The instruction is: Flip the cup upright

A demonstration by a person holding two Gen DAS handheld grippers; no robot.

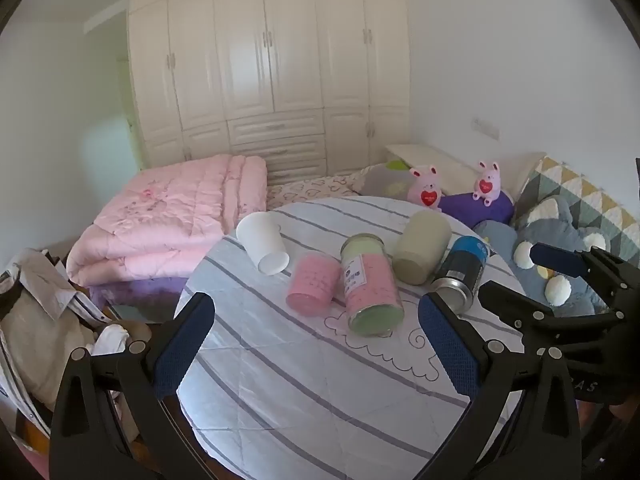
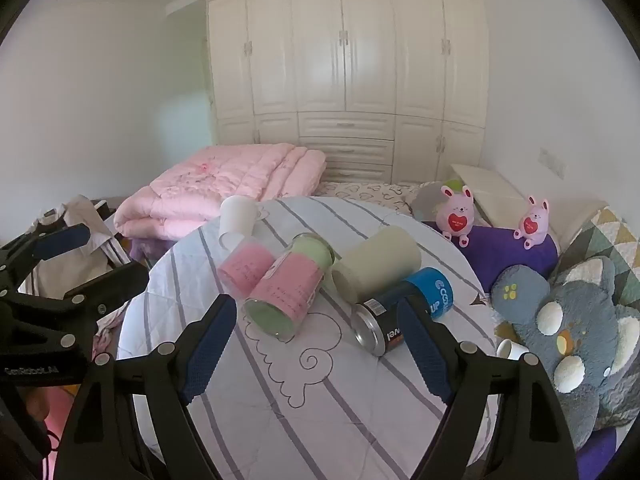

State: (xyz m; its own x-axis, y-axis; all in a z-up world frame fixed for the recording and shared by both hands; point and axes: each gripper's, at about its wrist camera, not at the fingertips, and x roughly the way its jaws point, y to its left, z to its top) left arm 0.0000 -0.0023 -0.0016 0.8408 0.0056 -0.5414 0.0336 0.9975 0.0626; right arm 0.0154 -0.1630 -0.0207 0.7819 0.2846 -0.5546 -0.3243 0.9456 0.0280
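Several cups lie on their sides on a round table with a striped cloth: a white cup, a pink cup, a green-and-pink jar, a beige cup and a blue-and-black can. My left gripper is open and empty, above the table's near side. My right gripper is open and empty, close in front of the can and jar.
A folded pink quilt lies on the bed behind the table. Two pink plush rabbits sit on a purple cushion at right, with a grey plush toy nearer. A small paper cup lies beside it. Clothes are piled at left.
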